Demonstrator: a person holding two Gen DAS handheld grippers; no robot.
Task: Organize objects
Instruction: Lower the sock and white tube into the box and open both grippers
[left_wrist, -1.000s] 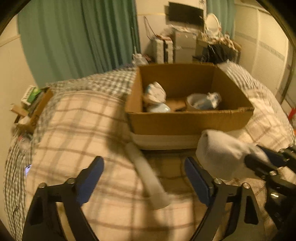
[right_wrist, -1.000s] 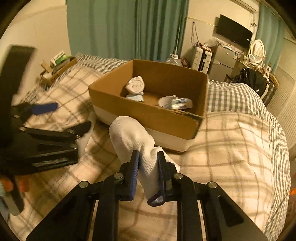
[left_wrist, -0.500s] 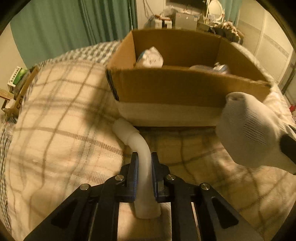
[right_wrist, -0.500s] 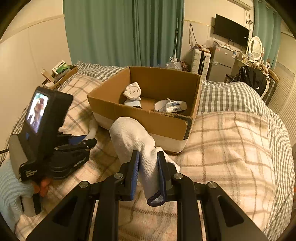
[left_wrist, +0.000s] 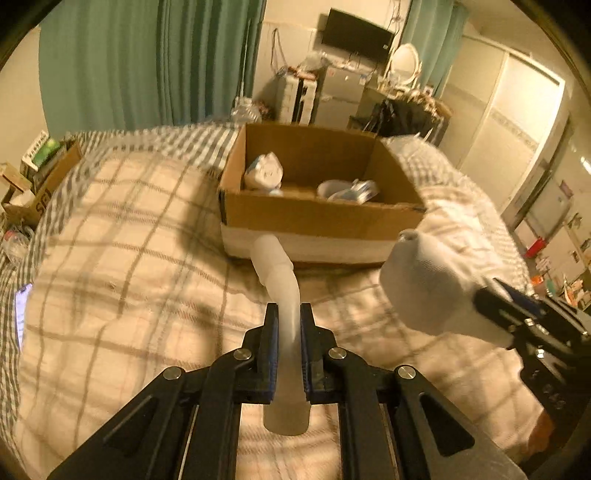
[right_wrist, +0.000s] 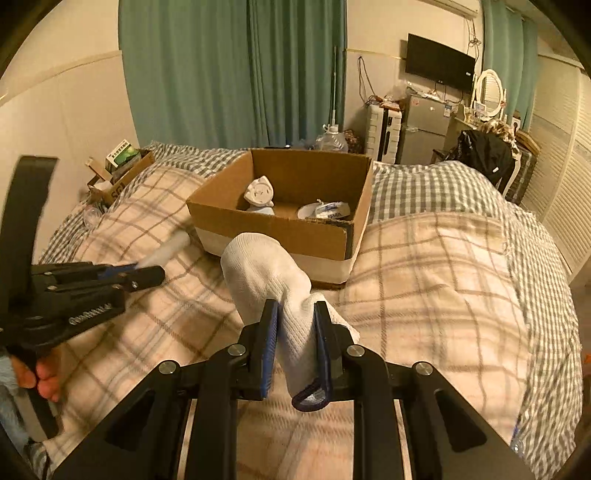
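My left gripper (left_wrist: 289, 314) is shut on a bent translucent white tube (left_wrist: 280, 280) and holds it above the plaid blanket, pointing at the cardboard box (left_wrist: 321, 218). My right gripper (right_wrist: 295, 314) is shut on a white sock (right_wrist: 269, 273), also raised in front of the box (right_wrist: 277, 229). In the left wrist view the sock (left_wrist: 424, 284) and right gripper (left_wrist: 517, 310) are at right. In the right wrist view the left gripper (right_wrist: 147, 271) and tube (right_wrist: 166, 251) are at left. The box holds a small white figure (right_wrist: 260, 192) and a white bowl with a packet (right_wrist: 325, 212).
The plaid blanket (right_wrist: 424, 277) covers the bed. A small box of clutter (right_wrist: 118, 173) sits at the bed's far left edge. A phone (left_wrist: 20, 314) lies at the left edge. Green curtains, a fridge and a TV stand beyond the bed.
My left gripper closed on the tube and lifted it off the blanket, backing away from the box. My right gripper kept its hold on the sock and rose slightly.
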